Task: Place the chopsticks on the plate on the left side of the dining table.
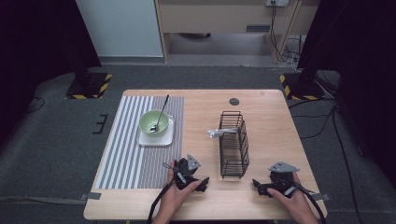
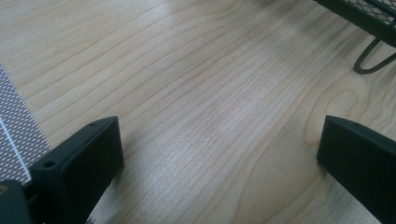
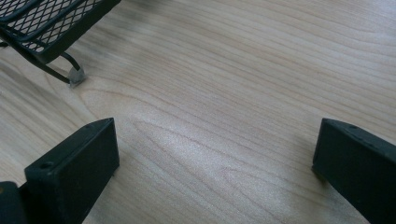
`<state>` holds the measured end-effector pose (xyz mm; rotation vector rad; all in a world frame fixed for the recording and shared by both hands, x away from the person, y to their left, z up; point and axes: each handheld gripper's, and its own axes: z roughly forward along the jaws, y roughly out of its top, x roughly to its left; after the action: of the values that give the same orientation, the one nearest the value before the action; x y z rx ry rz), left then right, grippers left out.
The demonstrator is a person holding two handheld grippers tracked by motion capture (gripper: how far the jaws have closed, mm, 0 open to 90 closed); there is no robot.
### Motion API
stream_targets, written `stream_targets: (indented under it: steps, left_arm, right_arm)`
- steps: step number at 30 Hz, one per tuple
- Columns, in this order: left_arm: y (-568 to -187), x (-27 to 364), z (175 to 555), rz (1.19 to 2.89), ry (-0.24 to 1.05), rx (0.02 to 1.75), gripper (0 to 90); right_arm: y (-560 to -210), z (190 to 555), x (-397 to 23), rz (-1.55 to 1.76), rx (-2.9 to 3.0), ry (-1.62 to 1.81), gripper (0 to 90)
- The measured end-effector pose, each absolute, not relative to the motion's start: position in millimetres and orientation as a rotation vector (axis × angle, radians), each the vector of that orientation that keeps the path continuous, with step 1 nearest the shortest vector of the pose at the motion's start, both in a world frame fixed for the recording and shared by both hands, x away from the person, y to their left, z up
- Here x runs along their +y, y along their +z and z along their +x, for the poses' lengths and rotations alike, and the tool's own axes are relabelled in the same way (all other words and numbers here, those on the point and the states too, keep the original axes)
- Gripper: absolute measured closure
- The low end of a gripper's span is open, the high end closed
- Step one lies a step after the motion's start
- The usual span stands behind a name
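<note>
A green bowl (image 1: pixel 153 122) with a dark-handled spoon (image 1: pixel 160 116) in it sits on a white square plate (image 1: pixel 157 138) on the striped placemat (image 1: pixel 126 154). A black wire basket (image 1: pixel 233 144) stands mid-table with silver cutlery (image 1: pixel 220 132) poking out of its left side. My left gripper (image 1: pixel 201 185) rests on the wood near the front edge, left of the basket, its jaws wide open over bare table (image 2: pixel 219 140). My right gripper (image 1: pixel 258 186) rests right of the basket, open too, nothing between its jaws (image 3: pixel 215 149).
The basket's mesh corner and wire foot (image 2: pixel 371 60) lie close ahead of the left gripper; its foot (image 3: pixel 74 74) also lies ahead-left of the right gripper. A round grommet (image 1: pixel 234 101) sits near the table's far edge. Bare wood stretches right of the basket.
</note>
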<state>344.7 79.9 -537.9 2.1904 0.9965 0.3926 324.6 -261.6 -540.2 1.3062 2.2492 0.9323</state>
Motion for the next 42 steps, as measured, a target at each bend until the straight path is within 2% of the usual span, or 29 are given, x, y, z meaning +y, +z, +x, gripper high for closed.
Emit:
stream_targets:
  steps: [10, 20, 32, 36, 42]
  left_arm:
    - [-534.7, 82.2, 341.7, 2.194, 0.379, 0.985, 2.9]
    - [-514.6, 91.8, 338.2, 2.167, 0.411, 0.967, 3.8]
    - [-493.4, 109.4, 352.4, 2.174, 0.431, 0.959, 4.3]
    - [-485.3, 114.7, 360.6, 2.153, 0.385, 0.967, 4.2]
    - [-473.8, 118.1, 374.7, 2.17, 0.396, 0.965, 4.2]
  right_arm:
    - [-540.1, 324.6, -261.6, 1.306, 2.249, 0.932, 0.3]
    - [-540.2, 324.7, -261.6, 1.305, 2.25, 0.933, 0.3]
    - [-540.2, 324.7, -261.6, 1.305, 2.25, 0.933, 0.3]
    - [-540.2, 324.7, -261.7, 1.305, 2.25, 0.933, 0.3]
    - [-540.2, 325.0, -261.8, 1.303, 2.252, 0.934, 0.3]
